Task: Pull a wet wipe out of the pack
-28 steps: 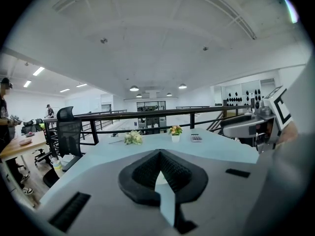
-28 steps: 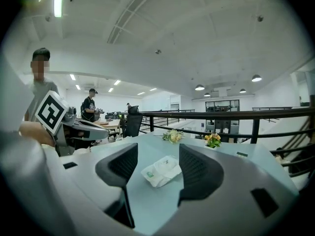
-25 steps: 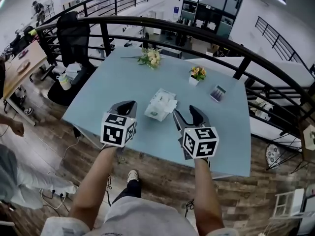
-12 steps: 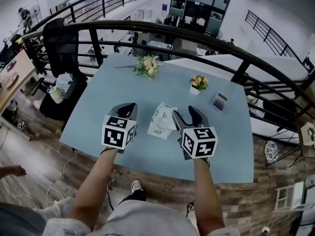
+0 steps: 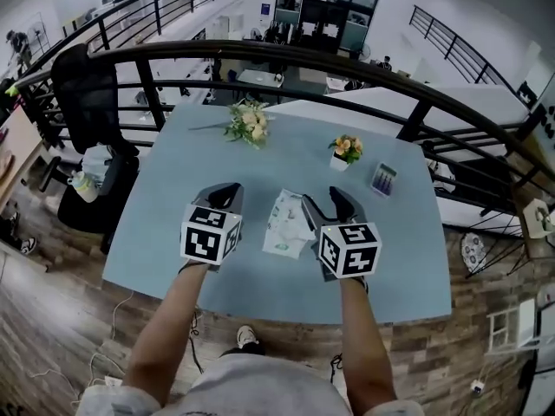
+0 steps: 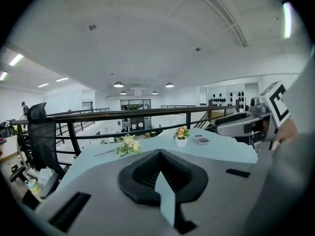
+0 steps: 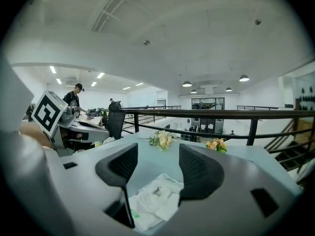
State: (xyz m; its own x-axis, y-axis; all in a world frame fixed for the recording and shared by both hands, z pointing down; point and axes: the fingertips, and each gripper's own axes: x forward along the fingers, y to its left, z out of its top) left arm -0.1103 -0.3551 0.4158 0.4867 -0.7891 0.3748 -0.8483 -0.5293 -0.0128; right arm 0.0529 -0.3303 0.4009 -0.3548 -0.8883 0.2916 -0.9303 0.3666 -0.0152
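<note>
Pack (image 5: 284, 224) lies flat on the counter (image 5: 147, 215) between my two grippers, nearer the right one, so either can reach it without crossing. My right gripper (image 5: 326, 203) is held over its right edge with jaws open. The pack shows through the gap in the right gripper view, lined up, I judge, to drop and pinch a wipe at the top. My left gripper (image 5: 224, 192) hangs just left of the pack, jaws closed on nothing, probably placed to press the pack down while the other pulls. No wipe is out yet. Flowers (image 5: 247, 121) and a small pot (image 5: 345, 149) stand well apart at the far side.
</note>
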